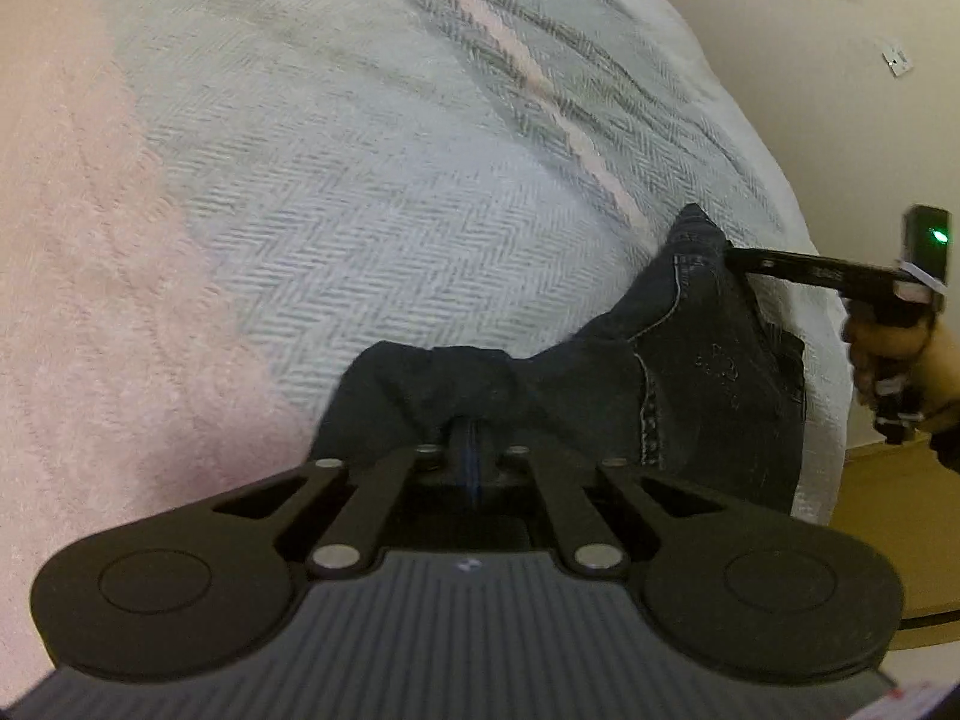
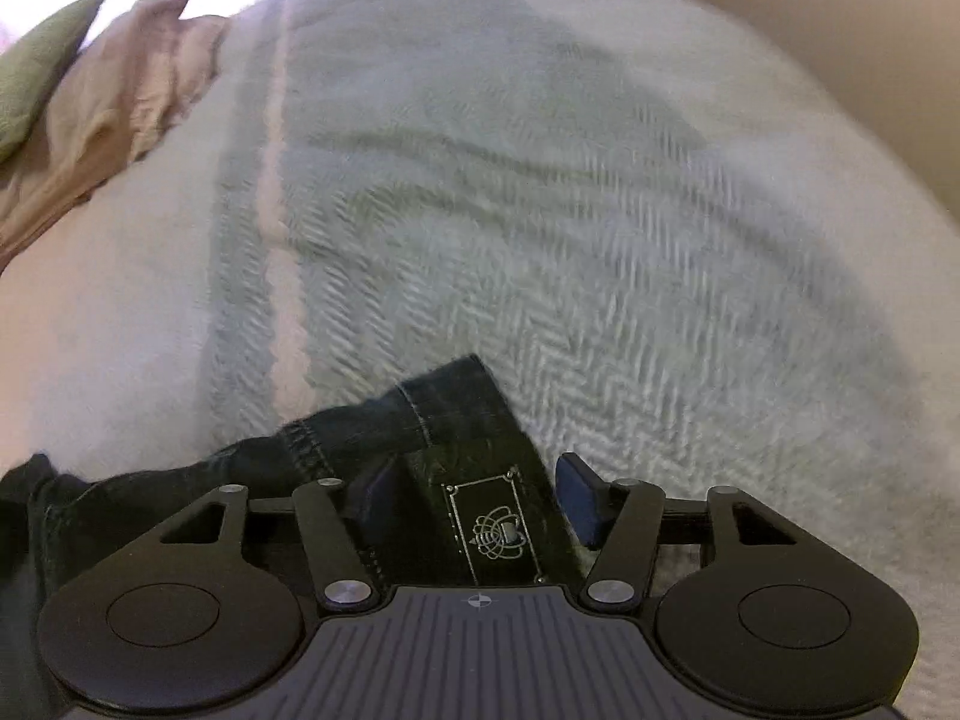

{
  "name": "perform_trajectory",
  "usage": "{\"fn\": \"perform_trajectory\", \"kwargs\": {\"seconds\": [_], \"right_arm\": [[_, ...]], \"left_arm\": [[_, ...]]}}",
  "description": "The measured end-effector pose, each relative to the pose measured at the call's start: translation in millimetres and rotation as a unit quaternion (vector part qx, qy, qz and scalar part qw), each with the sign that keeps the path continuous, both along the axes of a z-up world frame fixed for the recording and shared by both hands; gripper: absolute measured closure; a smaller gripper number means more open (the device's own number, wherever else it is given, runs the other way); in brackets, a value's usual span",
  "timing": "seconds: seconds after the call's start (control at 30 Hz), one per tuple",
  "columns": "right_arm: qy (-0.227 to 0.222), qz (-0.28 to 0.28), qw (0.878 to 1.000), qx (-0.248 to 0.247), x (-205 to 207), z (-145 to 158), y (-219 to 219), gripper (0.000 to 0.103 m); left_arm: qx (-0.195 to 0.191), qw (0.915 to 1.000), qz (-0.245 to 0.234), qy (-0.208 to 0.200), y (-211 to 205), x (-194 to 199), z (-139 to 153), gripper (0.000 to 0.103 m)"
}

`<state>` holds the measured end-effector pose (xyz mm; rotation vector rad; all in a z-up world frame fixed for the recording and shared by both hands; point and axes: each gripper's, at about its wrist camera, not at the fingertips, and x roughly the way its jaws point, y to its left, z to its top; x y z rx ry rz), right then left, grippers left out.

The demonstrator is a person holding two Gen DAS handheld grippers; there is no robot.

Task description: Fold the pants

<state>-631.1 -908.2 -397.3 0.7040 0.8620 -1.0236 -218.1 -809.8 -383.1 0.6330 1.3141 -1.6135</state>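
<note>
Step in hand — carrying the waist end of the pants (image 1: pixel 690 372) over the bed (image 1: pixel 360 192), probably to spread or begin the first fold. Left gripper (image 1: pixel 474 438) clenched on bunched dark denim. Right gripper (image 2: pixel 474 498) straddling the waistband by the label patch (image 2: pixel 495 531), blue pads (image 2: pixel 576 498) apart — not pinching. Pants near the bed's right edge, partly lifted off the herringbone blanket (image 2: pixel 600 240). Next, probably: close right pads, pull waistband taut, lay flat.
</note>
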Motion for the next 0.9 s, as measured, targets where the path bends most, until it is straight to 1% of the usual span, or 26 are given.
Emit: {"fn": "perform_trajectory", "kwargs": {"seconds": [0.07, 0.13, 0.17, 0.2, 0.23, 0.27, 0.3, 0.33, 0.37, 0.43, 0.47, 0.5, 0.57, 0.63, 0.73, 0.83, 0.9], "right_arm": [[-0.004, 0.015, 1.0, -0.018, 4, 17, 26, 0.049], [-0.018, 0.011, 1.0, -0.018, 8, 19, 49, 0.049], [-0.03, 0.005, 0.999, -0.009, 9, 17, 62, 0.049], [-0.049, 0.002, 0.999, 0.01, 10, 12, 74, 0.049], [-0.057, 0.006, 0.998, 0.032, 13, 1, 80, 0.049], [-0.047, 0.011, 0.997, 0.053, 16, -9, 87, 0.049], [-0.026, 0.006, 0.998, 0.056, 17, -18, 93, 0.049], [-0.019, -0.006, 0.998, 0.051, 15, -22, 97, 0.049], [-0.019, -0.02, 0.999, 0.047, 14, -20, 100, 0.049], [0.003, -0.049, 0.998, 0.03, 17, -9, 112, 0.049], [0.015, -0.061, 0.998, 0.017, 21, -3, 122, 0.049], [0.014, -0.068, 0.998, 0.008, 27, 4, 135, 0.049], [-0.003, -0.069, 0.998, 0.004, 46, 14, 164, 0.049], [-0.004, -0.063, 0.998, 0.004, 72, 19, 196, 0.049], [-0.017, -0.057, 0.998, 0.007, 122, 24, 254, 0.048], [-0.013, -0.052, 0.999, 0.002, 175, 32, 321, 0.046], [-0.022, -0.045, 0.999, 0.014, 212, 31, 362, 0.043]], "left_arm": [[-0.007, 0.9999, -0.003, -0.014, 12, 2, 14, 0.102], [-0.007, 0.9996, 0.002, -0.026, 27, 7, 24, 0.101], [-0.003, 0.9994, 0.002, -0.036, 38, 11, 26, 0.101], [0.003, 0.9992, 0.005, -0.038, 50, 16, 29, 0.101], [0.012, 0.9991, 0.009, -0.041, 59, 18, 27, 0.101], [0.023, 0.9984, 0.013, -0.05, 71, 24, 22, 0.101], [0.033, 0.9974, 0.018, -0.061, 83, 28, 17, 0.101], [0.04, 0.9966, 0.021, -0.068, 94, 33, 15, 0.102], [0.045, 0.9961, 0.026, -0.071, 109, 41, 14, 0.101], [0.047, 0.995, 0.029, -0.083, 134, 52, 16, 0.101], [0.048, 0.9944, 0.032, -0.089, 149, 59, 17, 0.101], [0.048, 0.9939, 0.039, -0.091, 166, 70, 19, 0.101], [0.048, 0.9933, 0.049, -0.093, 198, 90, 26, 0.101], [0.04, 0.9928, 0.054, -0.099, 237, 114, 35, 0.101], [0.031, 0.9924, 0.059, -0.103, 292, 155, 45, 0.101], [0.019, 0.9927, 0.052, -0.107, 342, 196, 52, 0.1], [0.014, 0.9913, 0.037, -0.125, 373, 221, 61, 0.1]]}}
